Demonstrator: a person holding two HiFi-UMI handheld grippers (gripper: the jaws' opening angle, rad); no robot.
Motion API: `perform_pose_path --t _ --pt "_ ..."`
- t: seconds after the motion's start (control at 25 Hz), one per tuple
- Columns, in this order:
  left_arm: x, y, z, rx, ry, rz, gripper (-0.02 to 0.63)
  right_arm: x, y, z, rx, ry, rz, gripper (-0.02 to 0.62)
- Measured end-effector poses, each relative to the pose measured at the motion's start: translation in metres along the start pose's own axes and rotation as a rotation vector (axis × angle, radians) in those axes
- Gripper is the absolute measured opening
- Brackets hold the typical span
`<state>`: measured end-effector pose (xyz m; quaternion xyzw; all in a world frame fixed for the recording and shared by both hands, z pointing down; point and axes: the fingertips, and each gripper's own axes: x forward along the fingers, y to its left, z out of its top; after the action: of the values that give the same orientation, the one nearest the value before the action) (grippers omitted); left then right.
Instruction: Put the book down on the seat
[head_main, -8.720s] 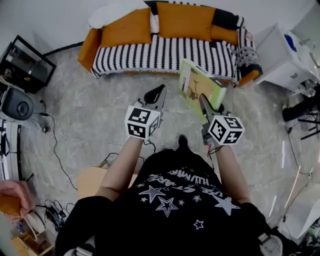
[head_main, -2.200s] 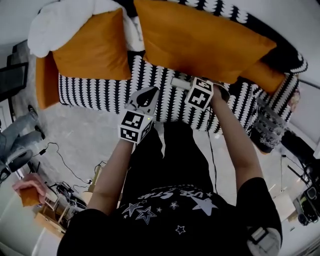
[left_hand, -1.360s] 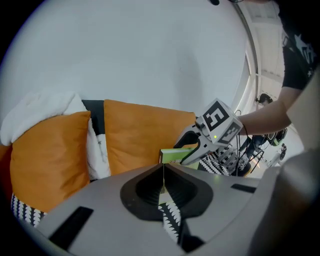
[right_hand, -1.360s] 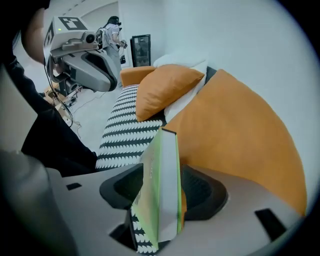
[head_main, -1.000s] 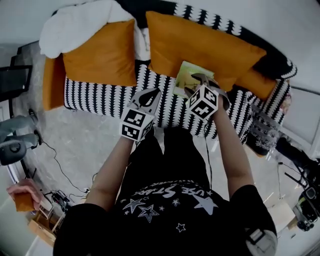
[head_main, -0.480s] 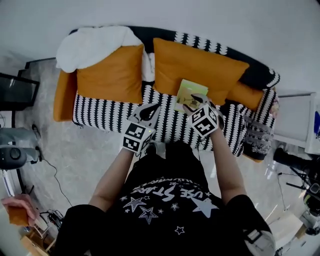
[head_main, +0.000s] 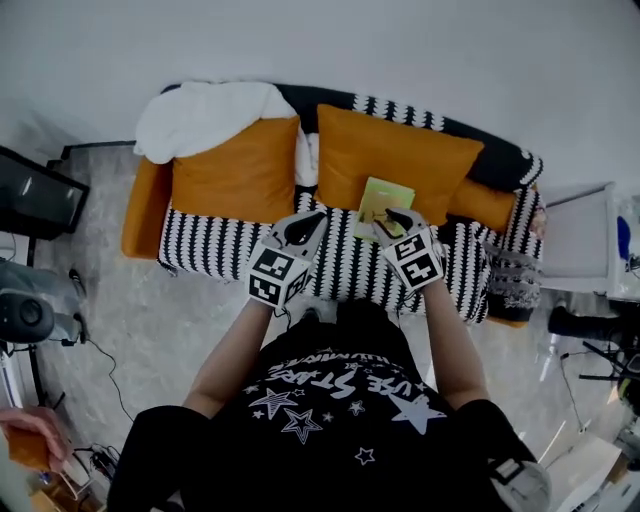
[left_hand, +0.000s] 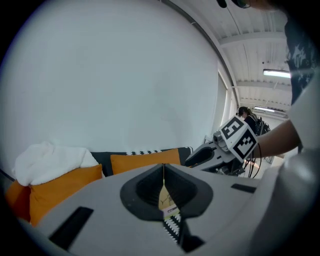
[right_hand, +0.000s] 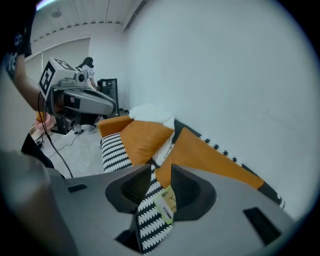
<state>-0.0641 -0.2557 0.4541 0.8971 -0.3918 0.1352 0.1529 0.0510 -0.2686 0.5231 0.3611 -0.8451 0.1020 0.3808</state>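
**One book down on the sofa, and both tongs are off it**

One green-and-yellow book lies on the striped sofa seat, right at the foot of the big orange back cushion. Whether its far edge props against that cushion cannot be made out from above.

The right tongs hang just beside the book's near edge. Their own view shows a clear slot between the jaws, and the jaws are closing on nothing. The book shows only beyond them, down on the stripes, with no pad pressing on it.

The left tongs hover over the seat to the left. Their jaws are drawn together to a thin seam and they are empty.

Judging by how things lie, the placing step looks done and this is the release-and-clear stage. The next move should ask for little. The right tongs need to draw straight back toward the person without clipping the book's edge or dragging it toward the seat front. One risk remains: if the book is propped on the soft cushion, it could slide or tip once it is alone.
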Motion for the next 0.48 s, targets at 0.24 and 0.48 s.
perform_pose_path --t 0.24,0.48 --pt "-0.033 -0.003 0.011 0.025 -0.044 -0.016 0.011 -0.037 0.011 0.023 0.045 -0.091 -0.1 0.085" --pt "-0.061 -0.018 0.013 0.056 -0.088 -0.051 0.011 -0.063 0.035 0.026 0.107 -0.152 -0.157 0.054"
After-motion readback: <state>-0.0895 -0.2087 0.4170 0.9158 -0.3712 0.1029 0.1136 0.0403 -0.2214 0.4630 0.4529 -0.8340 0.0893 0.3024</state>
